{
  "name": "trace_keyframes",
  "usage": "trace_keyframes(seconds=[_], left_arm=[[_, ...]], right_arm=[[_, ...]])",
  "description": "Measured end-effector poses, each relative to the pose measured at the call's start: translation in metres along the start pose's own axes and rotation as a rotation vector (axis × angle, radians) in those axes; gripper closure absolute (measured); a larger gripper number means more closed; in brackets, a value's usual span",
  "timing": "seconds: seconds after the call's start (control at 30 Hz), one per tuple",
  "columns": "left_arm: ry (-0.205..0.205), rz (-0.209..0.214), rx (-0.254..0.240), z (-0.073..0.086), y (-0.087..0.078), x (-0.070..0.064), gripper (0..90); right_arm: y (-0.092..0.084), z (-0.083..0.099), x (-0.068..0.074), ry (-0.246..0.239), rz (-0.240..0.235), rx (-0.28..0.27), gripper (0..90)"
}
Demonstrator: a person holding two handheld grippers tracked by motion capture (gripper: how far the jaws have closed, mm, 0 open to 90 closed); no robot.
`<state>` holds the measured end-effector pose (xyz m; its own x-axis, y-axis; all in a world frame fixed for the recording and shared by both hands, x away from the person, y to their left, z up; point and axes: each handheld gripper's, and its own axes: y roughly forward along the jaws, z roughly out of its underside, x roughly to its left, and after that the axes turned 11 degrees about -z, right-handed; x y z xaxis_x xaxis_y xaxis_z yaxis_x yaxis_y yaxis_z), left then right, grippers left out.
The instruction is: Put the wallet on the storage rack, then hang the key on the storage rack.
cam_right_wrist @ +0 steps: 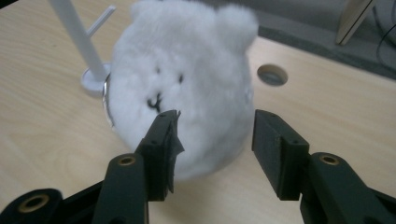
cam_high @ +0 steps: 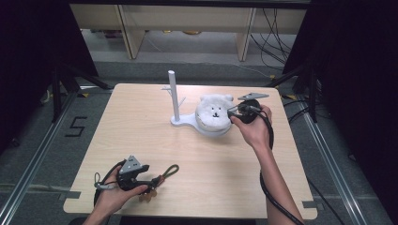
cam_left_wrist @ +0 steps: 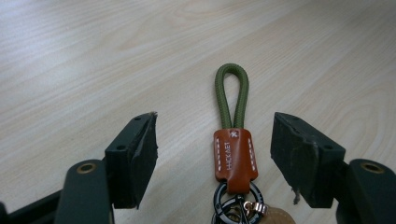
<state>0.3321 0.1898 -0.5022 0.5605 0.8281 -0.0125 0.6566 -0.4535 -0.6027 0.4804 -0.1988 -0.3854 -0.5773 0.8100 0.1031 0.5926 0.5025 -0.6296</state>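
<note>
A: Where is the keychain point(cam_left_wrist: 232, 149), and how is it oriented?

B: It lies flat on the light wood desk point(cam_high: 141, 131), centred between the released fingers point(cam_left_wrist: 140, 158) of the left gripper point(cam_high: 152, 180), touching neither. Its long axis runs straight ahead, green cord loop pointing away.

A: And the right gripper point(cam_right_wrist: 212, 140)?

B: Its fingers are spread, just before the white plush bear point(cam_right_wrist: 182, 84) beside a white peg stand point(cam_high: 174, 96). Dark curtains flank the desk.

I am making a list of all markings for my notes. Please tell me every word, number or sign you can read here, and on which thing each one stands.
"HICKAET", stamped along the brown leather tab of the green cord keychain; a small stamped emblem above it is too small to read.
"5", marked in black on the grey floor left of the table.
No other readable text.
</note>
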Motion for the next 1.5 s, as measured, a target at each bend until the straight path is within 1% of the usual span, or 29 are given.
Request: trace_keyframes(seconds=[0.03, 0.07, 0.1, 0.17, 0.23, 0.27, 0.3, 0.37, 0.43, 0.5, 0.6, 0.63, 0.67, 0.7, 0.73, 0.8, 0.83, 0.9, 0.93, 1.03, 1.1, 1.13, 1.17, 1.2, 1.23, 1.3, 1.33, 1.47, 1.5], left_arm=[[0.000, 0.000, 0.000, 0.000, 0.000, 0.000, 31.2], [0.020, -0.004, 0.005, -0.003, -0.002, 0.001, 31.4], [0.006, -0.003, 0.003, -0.005, -0.003, 0.000, 31.6], [0.009, -0.011, 0.004, -0.006, -0.003, -0.001, 32.2], [0.016, 0.007, 0.012, -0.009, -0.004, -0.001, 32.6], [0.029, 0.007, 0.010, -0.012, -0.004, -0.002, 32.7], [0.029, 0.007, 0.010, -0.012, -0.004, -0.002, 32.7], [0.024, 0.000, 0.017, -0.015, -0.003, -0.003, 32.9], [0.019, 0.004, 0.017, -0.016, -0.002, -0.004, 32.9], [0.048, -0.015, 0.025, -0.019, -0.002, -0.008, 33.4], [0.046, -0.009, 0.035, -0.023, -0.006, -0.011, 34.8], [0.050, -0.010, 0.045, -0.025, -0.007, -0.012, 35.5], [0.037, -0.006, 0.048, -0.026, -0.008, -0.014, 36.3], [0.050, -0.005, 0.071, -0.027, -0.009, -0.013, 36.9], [0.036, -0.007, 0.079, -0.028, -0.009, -0.013, 37.5], [0.052, -0.004, 0.127, -0.031, -0.011, -0.011, 38.8], [0.037, -0.011, 0.138, -0.032, -0.010, -0.011, 39.3], [0.043, -0.005, 0.163, -0.035, -0.009, -0.011, 39.6], [0.048, -0.012, 0.211, -0.039, -0.008, -0.011, 40.2], [0.097, 0.004, 0.284, -0.049, -0.005, -0.013, 41.2], [0.109, 0.008, 0.307, -0.052, -0.004, -0.014, 41.5], [0.147, 0.013, 0.368, -0.059, -0.002, -0.014, 41.5], [0.159, 0.008, 0.395, -0.062, 0.000, -0.015, 41.5], [0.159, 0.008, 0.395, -0.062, 0.000, -0.015, 41.5], [0.201, 0.015, 0.431, -0.066, 0.002, -0.015, 41.5], [0.211, 0.043, 0.476, -0.074, 0.008, -0.019, 41.8], [0.259, 0.051, 0.514, -0.078, 0.009, -0.017, 41.9], [0.307, 0.073, 0.584, -0.084, 0.020, -0.021, 42.8], [0.312, 0.075, 0.596, -0.084, 0.023, -0.021, 43.0]], right_arm=[[0.000, 0.000, 0.000, 0.000, 0.000, 0.000, 52.1], [-0.006, 0.010, 0.000, 0.045, -0.030, 0.019, 53.3], [-0.008, 0.015, 0.002, 0.075, -0.038, 0.028, 53.7], [-0.010, 0.021, 0.003, 0.082, -0.041, 0.040, 53.9], [-0.010, 0.034, 0.003, 0.068, -0.054, 0.061, 53.8], [-0.011, 0.049, 0.006, 0.095, -0.054, 0.081, 53.6], [-0.011, 0.049, 0.006, 0.095, -0.054, 0.081, 53.6], [-0.009, 0.073, 0.010, 0.100, -0.082, 0.104, 52.9], [-0.008, 0.080, 0.011, 0.104, -0.100, 0.112, 52.7], [-0.009, 0.099, 0.015, 0.111, -0.107, 0.108, 53.0], [-0.011, 0.111, 0.020, 0.148, -0.108, 0.112, 53.6], [-0.011, 0.114, 0.019, 0.130, -0.106, 0.111, 53.8], [-0.013, 0.115, 0.022, 0.155, -0.115, 0.145, 54.0], [-0.013, 0.116, 0.022, 0.151, -0.109, 0.149, 54.0], [-0.014, 0.118, 0.024, 0.172, -0.092, 0.160, 54.0], [-0.016, 0.119, 0.025, 0.205, -0.089, 0.209, 53.9], [-0.016, 0.120, 0.023, 0.191, -0.088, 0.255, 53.2], [-0.015, 0.122, 0.021, 0.195, -0.086, 0.276, 53.0], [-0.017, 0.122, 0.021, 0.221, -0.065, 0.358, 51.4], [-0.018, 0.124, 0.022, 0.273, -0.046, 0.454, 50.0], [-0.018, 0.126, 0.021, 0.270, -0.050, 0.470, 49.9], [-0.019, 0.127, 0.020, 0.272, -0.065, 0.503, 48.9], [-0.020, 0.127, 0.020, 0.277, -0.070, 0.519, 48.4], [-0.020, 0.127, 0.020, 0.277, -0.070, 0.519, 48.4], [-0.022, 0.128, 0.019, 0.285, -0.065, 0.527, 48.4], [-0.026, 0.128, 0.018, 0.275, -0.075, 0.516, 48.1], [-0.028, 0.127, 0.019, 0.299, -0.085, 0.513, 47.8], [-0.029, 0.127, 0.018, 0.302, -0.081, 0.503, 47.6], [-0.030, 0.126, 0.019, 0.325, -0.090, 0.506, 47.4]])
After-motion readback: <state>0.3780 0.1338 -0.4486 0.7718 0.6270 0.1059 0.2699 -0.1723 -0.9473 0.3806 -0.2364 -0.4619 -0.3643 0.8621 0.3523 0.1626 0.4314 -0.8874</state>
